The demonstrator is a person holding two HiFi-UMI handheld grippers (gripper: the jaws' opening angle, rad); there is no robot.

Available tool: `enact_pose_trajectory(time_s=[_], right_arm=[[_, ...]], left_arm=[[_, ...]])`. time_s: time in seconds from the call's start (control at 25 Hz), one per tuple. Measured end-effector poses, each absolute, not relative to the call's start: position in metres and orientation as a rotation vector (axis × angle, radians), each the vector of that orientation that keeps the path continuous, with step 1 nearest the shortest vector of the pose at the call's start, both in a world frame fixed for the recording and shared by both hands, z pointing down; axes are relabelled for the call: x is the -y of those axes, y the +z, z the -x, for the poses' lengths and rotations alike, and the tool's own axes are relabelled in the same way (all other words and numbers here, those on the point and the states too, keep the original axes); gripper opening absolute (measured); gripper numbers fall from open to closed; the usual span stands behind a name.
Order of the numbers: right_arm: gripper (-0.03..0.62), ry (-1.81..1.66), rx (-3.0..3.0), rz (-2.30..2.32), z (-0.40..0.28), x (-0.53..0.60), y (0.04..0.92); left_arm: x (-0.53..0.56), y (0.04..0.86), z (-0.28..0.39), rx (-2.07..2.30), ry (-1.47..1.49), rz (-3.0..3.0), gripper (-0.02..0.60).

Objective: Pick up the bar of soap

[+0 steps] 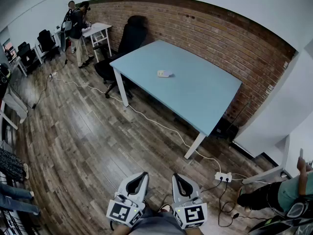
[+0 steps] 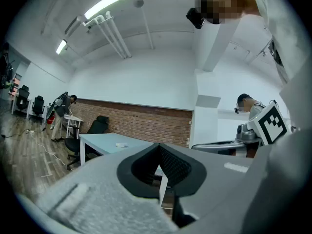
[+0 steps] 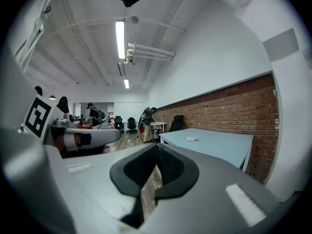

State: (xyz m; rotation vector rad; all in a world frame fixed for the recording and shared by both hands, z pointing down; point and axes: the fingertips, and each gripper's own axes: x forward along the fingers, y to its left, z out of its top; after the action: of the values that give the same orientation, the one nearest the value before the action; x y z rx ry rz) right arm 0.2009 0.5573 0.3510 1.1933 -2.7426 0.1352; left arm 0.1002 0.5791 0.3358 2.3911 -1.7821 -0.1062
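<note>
A small pale bar of soap (image 1: 164, 73) lies near the middle of the light blue table (image 1: 205, 102), far ahead of me. It shows tiny in the left gripper view (image 2: 121, 145) and in the right gripper view (image 3: 191, 139). My left gripper (image 1: 139, 176) and right gripper (image 1: 179, 178) hang side by side at the bottom of the head view, over the wooden floor and well short of the table. Both are shut with nothing between their jaws.
A black office chair (image 1: 128, 45) stands at the table's far left corner by the brick wall. A white cable (image 1: 161, 126) runs over the floor to a power strip (image 1: 223, 177). People stand by a white desk (image 1: 98, 31) at the back left. A seated person (image 1: 288, 192) is at the right.
</note>
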Motion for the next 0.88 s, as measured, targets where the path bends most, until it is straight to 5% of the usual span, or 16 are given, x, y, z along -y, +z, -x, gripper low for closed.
enact_pose_trajectory(time_s=[0.88], right_arm=[[0.005, 0.062, 2.753, -1.273, -0.126, -0.548, 0.335]], left_arm=[[-0.569, 0.331, -0.012, 1.731, -0.175, -2.459, 0.003]])
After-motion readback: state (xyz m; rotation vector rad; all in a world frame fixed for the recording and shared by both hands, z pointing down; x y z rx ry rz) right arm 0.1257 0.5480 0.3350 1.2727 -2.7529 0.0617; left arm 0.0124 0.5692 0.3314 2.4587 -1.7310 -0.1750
